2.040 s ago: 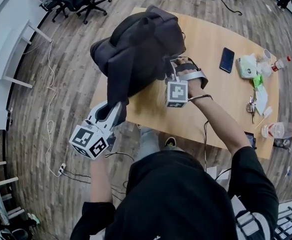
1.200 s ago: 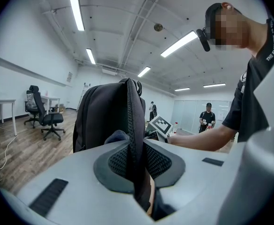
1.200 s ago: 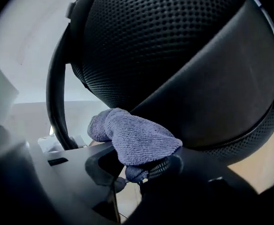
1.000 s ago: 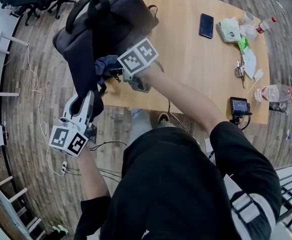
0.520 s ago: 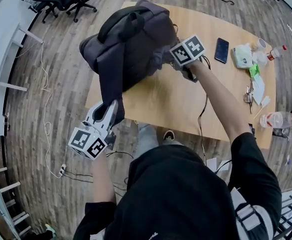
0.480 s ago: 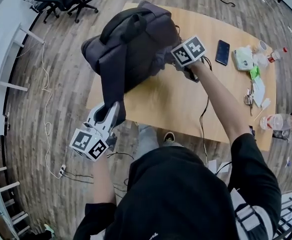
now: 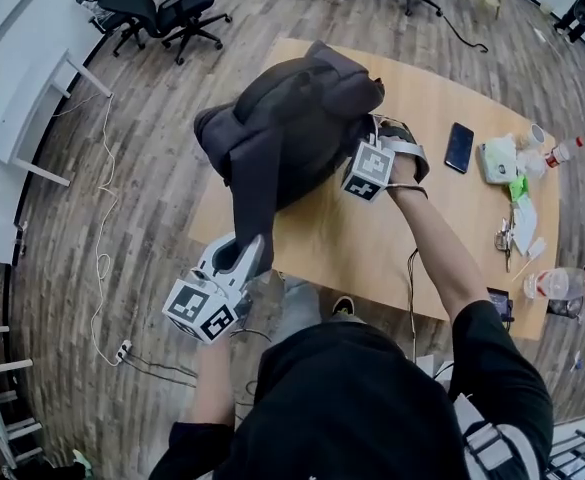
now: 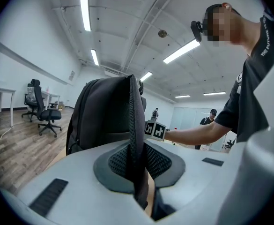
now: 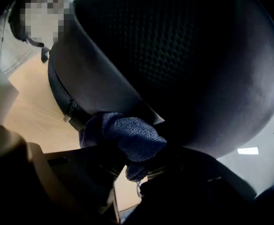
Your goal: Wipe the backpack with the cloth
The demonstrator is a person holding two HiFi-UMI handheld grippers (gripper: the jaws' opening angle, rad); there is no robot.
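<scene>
Right gripper (image 9: 133, 171), clamped on the blue cloth (image 9: 127, 135), has shifted lower along the backpack's (image 7: 292, 118) right side; left gripper (image 7: 242, 253) stays clamped on 1 strap (image 7: 255, 183).

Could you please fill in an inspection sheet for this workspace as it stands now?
Surface: light wooden table.
Job's things: dark backpack standing on the table; blue cloth against it.
Clutter: phone, water bottle and small items at the table's right end.
Grippers: left gripper shut on the backpack's strap; right gripper shut on the cloth.
Cables: cable trailing over the floor at left.
Surroundings: office chairs, wooden floor.
</scene>
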